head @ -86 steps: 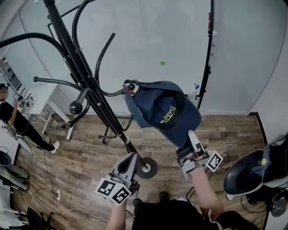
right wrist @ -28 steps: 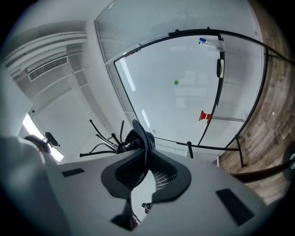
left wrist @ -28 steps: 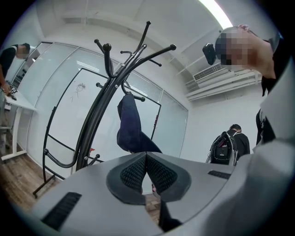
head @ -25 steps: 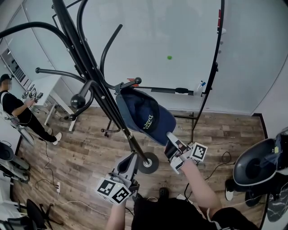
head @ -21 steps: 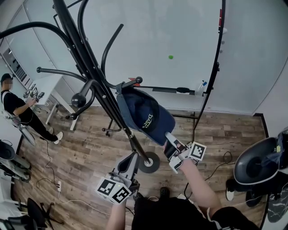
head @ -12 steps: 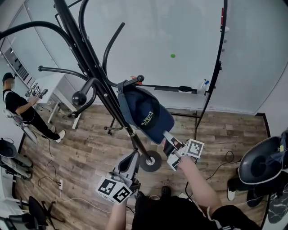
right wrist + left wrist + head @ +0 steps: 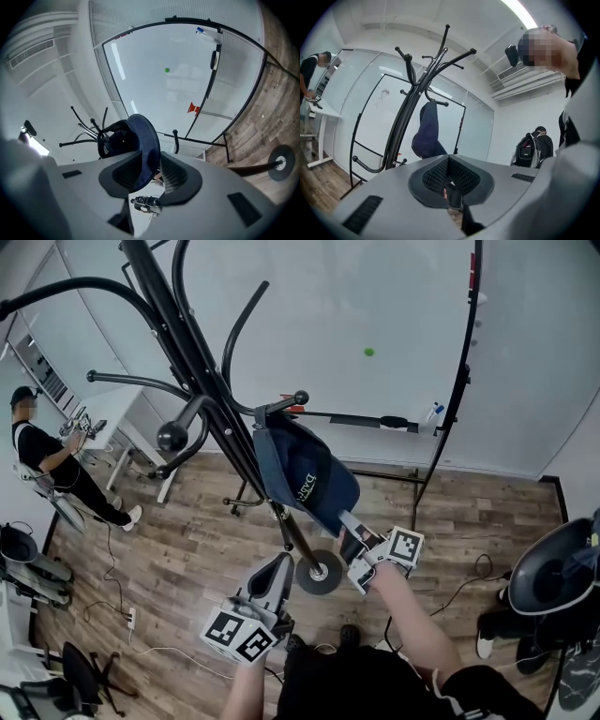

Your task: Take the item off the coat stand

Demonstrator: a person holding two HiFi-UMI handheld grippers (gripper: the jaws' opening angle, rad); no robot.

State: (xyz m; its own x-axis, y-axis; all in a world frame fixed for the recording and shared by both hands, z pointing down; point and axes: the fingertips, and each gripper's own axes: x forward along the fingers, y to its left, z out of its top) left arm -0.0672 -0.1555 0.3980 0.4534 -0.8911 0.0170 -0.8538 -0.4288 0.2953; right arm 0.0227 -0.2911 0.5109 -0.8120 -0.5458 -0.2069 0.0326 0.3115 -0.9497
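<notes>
The cap (image 7: pixel 305 474) at mid frame is matt navy cloth with stitched pale lettering. The coat stand (image 7: pixel 199 381), upper left, is smooth black metal with a slight gloss. The floor (image 7: pixel 178 540) below shows grained wood planks. The whiteboard (image 7: pixel 375 306) behind is glossy white.

Clear air right of the cap (image 7: pixel 305 474). On its left, the coat stand (image 7: pixel 191 334) and its curved hooks (image 7: pixel 173 435) crowd close. The whiteboard frame (image 7: pixel 461 381) stands far behind.

Cap (image 7: pixel 305 474) on coat stand (image 7: pixel 211 390) hook, whiteboard (image 7: pixel 375 315) behind, person (image 7: pixel 42 451) far left
</notes>
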